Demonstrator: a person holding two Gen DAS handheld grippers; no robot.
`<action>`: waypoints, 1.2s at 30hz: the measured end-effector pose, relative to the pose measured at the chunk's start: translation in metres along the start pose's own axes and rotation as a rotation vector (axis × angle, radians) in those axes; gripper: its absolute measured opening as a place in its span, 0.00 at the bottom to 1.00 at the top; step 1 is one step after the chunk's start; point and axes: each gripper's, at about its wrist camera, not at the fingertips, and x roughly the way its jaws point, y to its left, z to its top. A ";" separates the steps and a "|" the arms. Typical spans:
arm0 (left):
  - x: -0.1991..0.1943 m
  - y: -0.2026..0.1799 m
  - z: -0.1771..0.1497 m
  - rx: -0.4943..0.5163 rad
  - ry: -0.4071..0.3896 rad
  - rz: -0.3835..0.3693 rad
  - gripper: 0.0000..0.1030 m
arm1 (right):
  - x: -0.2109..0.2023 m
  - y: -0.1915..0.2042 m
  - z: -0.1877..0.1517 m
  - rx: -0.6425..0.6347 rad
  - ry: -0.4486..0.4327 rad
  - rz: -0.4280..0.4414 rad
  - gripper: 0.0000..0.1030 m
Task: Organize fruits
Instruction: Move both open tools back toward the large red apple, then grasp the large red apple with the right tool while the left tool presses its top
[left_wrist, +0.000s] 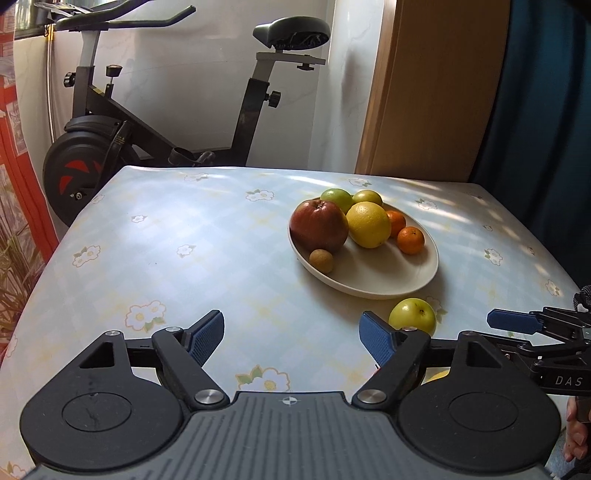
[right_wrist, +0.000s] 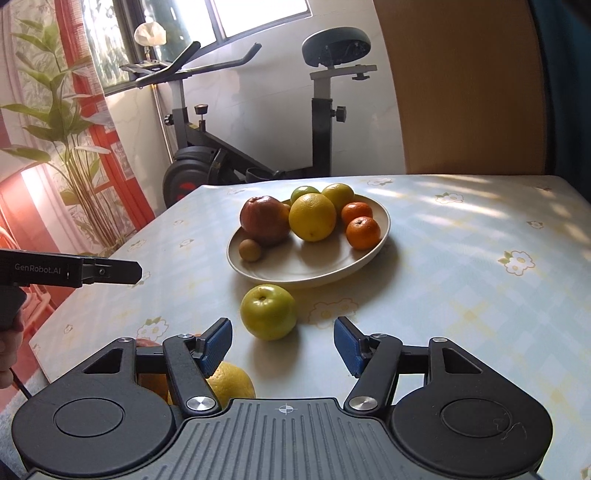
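I held my right gripper (right_wrist: 282, 345) open and empty just short of the green apple (right_wrist: 268, 311) on the surface (right_wrist: 461, 295), my left gripper (left_wrist: 291, 341) spread empty beside it, because the plate (right_wrist: 306, 271) beyond already carried the other fruit.

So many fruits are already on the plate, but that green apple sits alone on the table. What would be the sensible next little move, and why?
Probably ease the right gripper forward until its open jaws stand on either side of the green apple, then close. The apple lies on the tablecloth just ahead of its fingers, outside the plate that holds the other fruit, and neither gripper holds anything.
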 end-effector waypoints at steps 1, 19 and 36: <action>-0.001 -0.002 -0.001 0.006 -0.006 0.009 0.80 | -0.002 0.001 -0.002 -0.007 0.005 -0.001 0.56; -0.031 0.027 -0.017 -0.013 0.024 0.009 0.71 | 0.010 0.051 0.016 -0.178 0.131 0.139 0.59; -0.021 0.035 -0.036 -0.059 0.104 -0.089 0.58 | 0.034 0.106 0.014 -0.464 0.342 0.227 0.53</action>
